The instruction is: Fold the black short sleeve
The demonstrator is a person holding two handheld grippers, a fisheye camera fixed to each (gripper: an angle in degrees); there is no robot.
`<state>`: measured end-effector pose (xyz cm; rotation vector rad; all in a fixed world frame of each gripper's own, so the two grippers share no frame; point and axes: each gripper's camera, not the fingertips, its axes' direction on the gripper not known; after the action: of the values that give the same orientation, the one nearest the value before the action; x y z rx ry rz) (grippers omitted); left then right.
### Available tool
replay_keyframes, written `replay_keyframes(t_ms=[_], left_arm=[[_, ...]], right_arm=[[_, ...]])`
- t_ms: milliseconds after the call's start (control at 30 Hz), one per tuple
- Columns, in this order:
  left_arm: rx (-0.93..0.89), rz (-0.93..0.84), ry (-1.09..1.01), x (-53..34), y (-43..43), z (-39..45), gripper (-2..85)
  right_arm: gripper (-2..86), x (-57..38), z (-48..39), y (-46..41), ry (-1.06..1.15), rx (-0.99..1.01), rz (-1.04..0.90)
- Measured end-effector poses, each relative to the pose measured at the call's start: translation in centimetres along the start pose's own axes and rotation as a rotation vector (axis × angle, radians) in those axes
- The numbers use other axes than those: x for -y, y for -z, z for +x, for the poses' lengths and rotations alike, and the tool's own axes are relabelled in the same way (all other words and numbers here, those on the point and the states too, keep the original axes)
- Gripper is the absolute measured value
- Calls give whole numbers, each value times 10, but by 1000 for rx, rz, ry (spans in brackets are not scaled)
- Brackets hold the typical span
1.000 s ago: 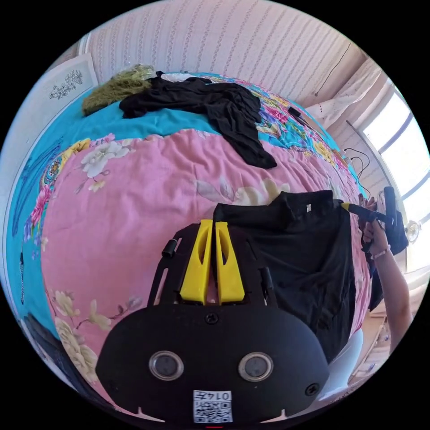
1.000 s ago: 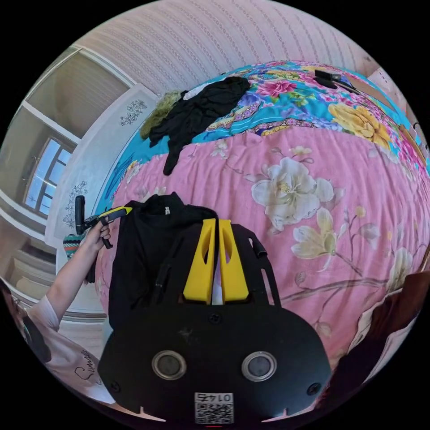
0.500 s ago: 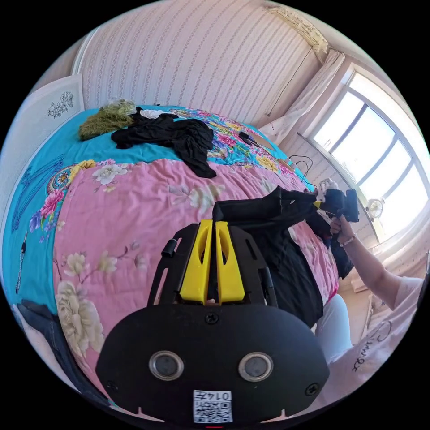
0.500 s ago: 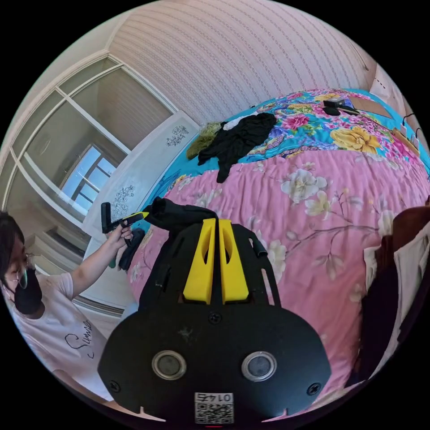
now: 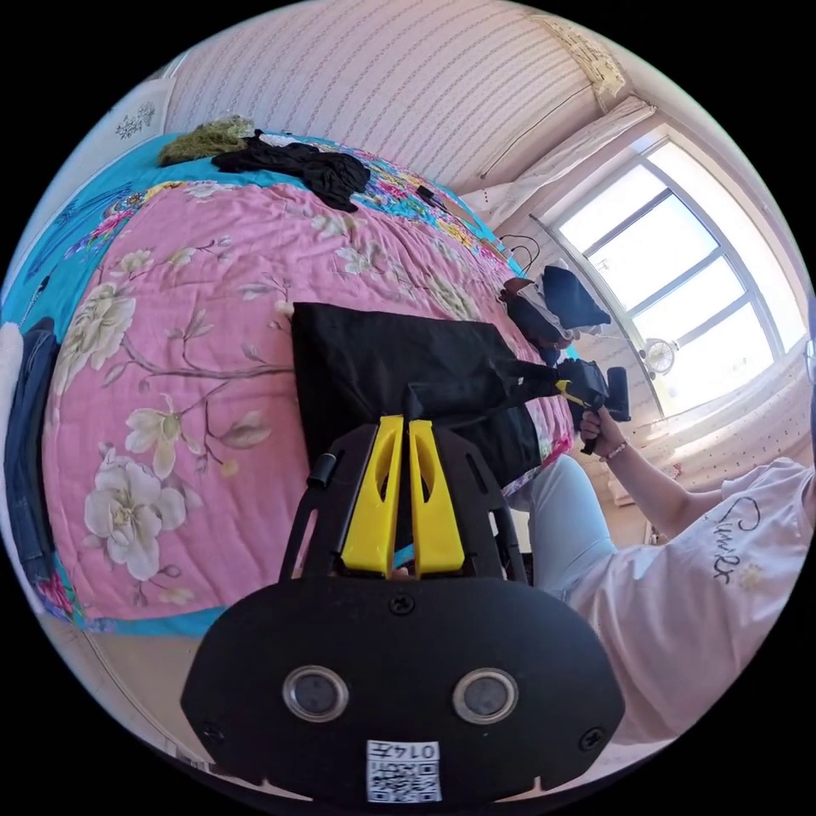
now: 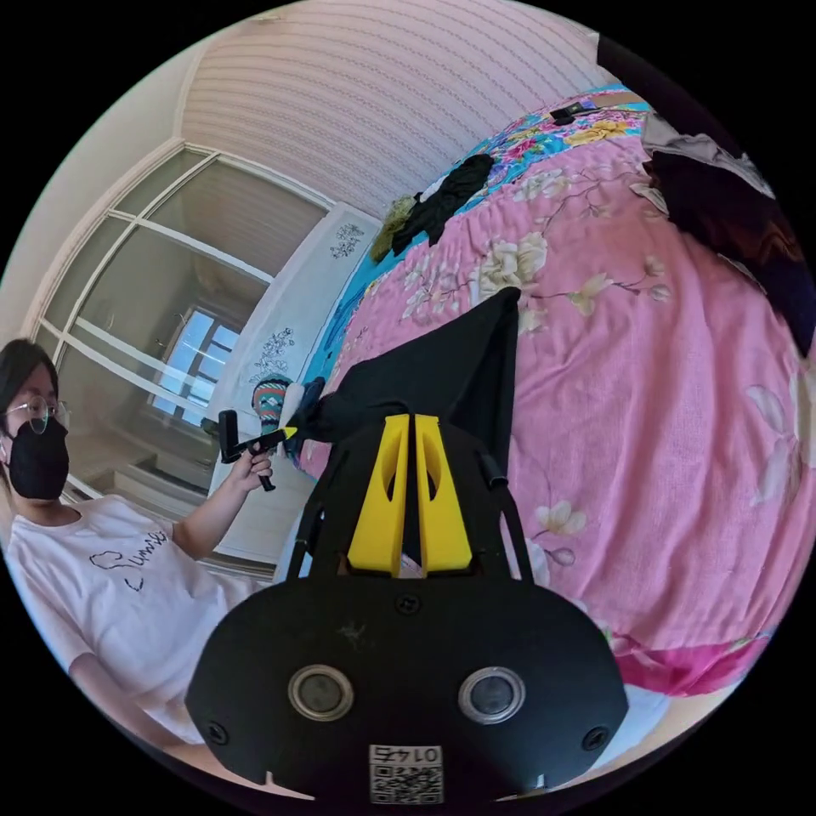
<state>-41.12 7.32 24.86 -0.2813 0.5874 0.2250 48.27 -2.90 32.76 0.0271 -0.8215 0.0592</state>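
Pink floral quilt point(image 5: 170, 340) — black shirt point(image 5: 382, 365) draped over its near edge. Left gripper point(image 5: 404, 425) at 6 o'clock, right gripper point(image 6: 406, 425) likewise — each clenched on the shirt's edge.

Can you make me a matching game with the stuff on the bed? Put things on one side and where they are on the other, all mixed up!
Things:
1. black short-sleeve shirt
2. pink flowered quilt
3. fuzzy olive-green garment
4. yellow-jawed left gripper

Places or states:
A. spread over the near half of the bed
B. clamped on the shirt's near edge
C. far end of the bed, beside a heap of black clothes
D. stretched between two grippers, partly lying on the quilt

Pairs: 1-D, 2-A, 3-C, 4-B
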Motion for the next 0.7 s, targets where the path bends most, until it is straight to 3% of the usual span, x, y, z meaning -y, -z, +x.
replay_keyframes(t_ms=[100,200,333,533,700], left_arm=[[-1,-22,22,-30,-13,2,-9],[142,-130,64,-59,-40,5,-8],[189,-174,96,-80,-42,17,-7],[320,-158,-120,-79,-41,87,-10],[246,-149,-251,-75,-99,150,-10]], right_arm=[[4,-25,-6,-14,23,-61,-83],[4,-46,-10,-33,14,-142,-166],[1,-63,-24,-35,28,-260,-191],[-2,-73,-79,-60,171,-345,-227],[-4,-80,-144,-145,399,-426,-371]])
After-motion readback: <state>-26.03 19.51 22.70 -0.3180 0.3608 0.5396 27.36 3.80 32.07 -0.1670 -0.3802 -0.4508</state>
